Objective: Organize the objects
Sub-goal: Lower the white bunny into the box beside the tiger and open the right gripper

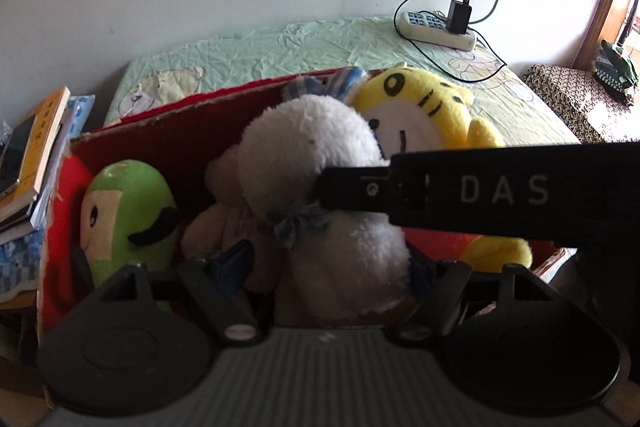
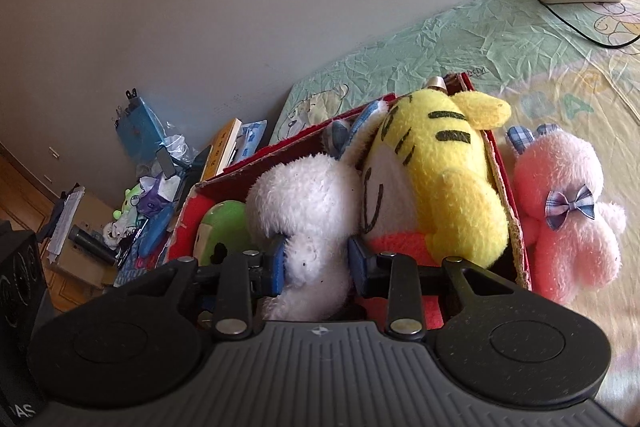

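Observation:
A red cardboard box [image 1: 168, 131] on the bed holds a white plush [image 1: 308, 147], a yellow tiger plush [image 1: 424, 107], a green plush [image 1: 128, 203] and a beige plush [image 1: 224, 227]. My left gripper [image 1: 332, 267] is open, its blue pads on either side of the white plush's lower body. My right gripper [image 2: 316, 263] is shut on the white plush [image 2: 308, 207] inside the box [image 2: 516, 227]; its black body [image 1: 500, 191] crosses the left wrist view. A pink plush [image 2: 568, 211] with a checked bow lies on the bed outside the box's right wall.
A green sheet [image 1: 280, 47] covers the bed. A white power strip [image 1: 436, 31] with a charger and cables lies at the far right. Books [image 1: 36, 147] are stacked to the left of the box. A cluttered nightstand [image 2: 100, 227] stands further left.

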{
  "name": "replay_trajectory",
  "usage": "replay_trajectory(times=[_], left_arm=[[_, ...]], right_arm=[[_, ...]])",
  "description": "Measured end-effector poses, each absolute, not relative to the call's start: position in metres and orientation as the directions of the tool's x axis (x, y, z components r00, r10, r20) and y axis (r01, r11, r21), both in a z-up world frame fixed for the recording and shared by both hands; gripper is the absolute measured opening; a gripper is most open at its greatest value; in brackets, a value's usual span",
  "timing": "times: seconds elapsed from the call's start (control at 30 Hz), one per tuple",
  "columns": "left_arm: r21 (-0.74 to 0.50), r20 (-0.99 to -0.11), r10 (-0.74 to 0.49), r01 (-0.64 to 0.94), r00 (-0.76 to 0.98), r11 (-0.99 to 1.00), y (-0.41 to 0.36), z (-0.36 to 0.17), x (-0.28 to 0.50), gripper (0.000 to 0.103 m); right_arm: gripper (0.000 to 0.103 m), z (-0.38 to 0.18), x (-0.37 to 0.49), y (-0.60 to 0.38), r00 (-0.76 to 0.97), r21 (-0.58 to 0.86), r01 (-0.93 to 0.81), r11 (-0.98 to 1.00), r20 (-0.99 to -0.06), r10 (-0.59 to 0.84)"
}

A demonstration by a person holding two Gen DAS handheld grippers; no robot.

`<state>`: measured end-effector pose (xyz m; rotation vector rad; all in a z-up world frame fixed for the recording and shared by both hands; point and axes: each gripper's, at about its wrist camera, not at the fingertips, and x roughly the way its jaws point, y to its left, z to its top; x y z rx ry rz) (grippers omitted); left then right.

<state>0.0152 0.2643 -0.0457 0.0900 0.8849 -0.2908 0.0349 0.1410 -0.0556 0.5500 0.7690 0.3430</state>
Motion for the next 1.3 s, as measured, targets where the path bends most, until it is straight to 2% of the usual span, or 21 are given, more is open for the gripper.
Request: replay_trajectory(times=[0.07,0.2,0.3,0.57,0.97,1.07,1.1,1.3], left_arm=[[-0.039,-0.777,-0.207,0.284,0.594,0.958,0.264,-0.047,0.017,0.077],[-0.038,-0.792,-0.184,0.254,0.583,0.966,0.268,-0.05,0.023,0.091],[-0.044,-0.804,-0.179,0.243,0.567,0.969,0.27,-0.05,0.025,0.096],[0.032,-0.818,-0.097,0.213,0.567,0.977,0.258,-0.05,0.02,0.096],[0.057,-0.827,-0.059,0.187,0.56,0.981,0.256,-0.045,0.01,0.096],[0.075,-0.82,-0.041,0.178,0.57,0.981,0.255,-0.041,0.006,0.096],[0.083,-0.817,-0.034,0.175,0.575,0.981,0.254,-0.04,0.004,0.096],[0.094,-0.817,-0.017,0.163,0.576,0.982,0.252,-0.038,-0.001,0.096]], right_arm=[[0.032,-0.059,0.035,0.139,0.672,0.592,-0.094,0.8,-0.555,0.49],[0.033,-0.056,0.032,0.136,0.67,0.598,-0.089,0.797,-0.556,0.492],[0.035,-0.054,0.028,0.131,0.67,0.61,-0.083,0.788,-0.552,0.497],[0.034,-0.046,0.015,0.125,0.693,0.576,-0.08,0.814,-0.555,0.46],[0.036,-0.039,-0.008,0.119,0.741,0.516,-0.039,0.855,-0.56,0.372],[0.039,-0.038,-0.014,0.118,0.751,0.489,-0.018,0.872,-0.569,0.335],[0.043,-0.038,-0.016,0.117,0.756,0.482,-0.013,0.876,-0.569,0.324],[0.044,-0.039,-0.026,0.112,0.764,0.474,-0.015,0.881,-0.563,0.316]])
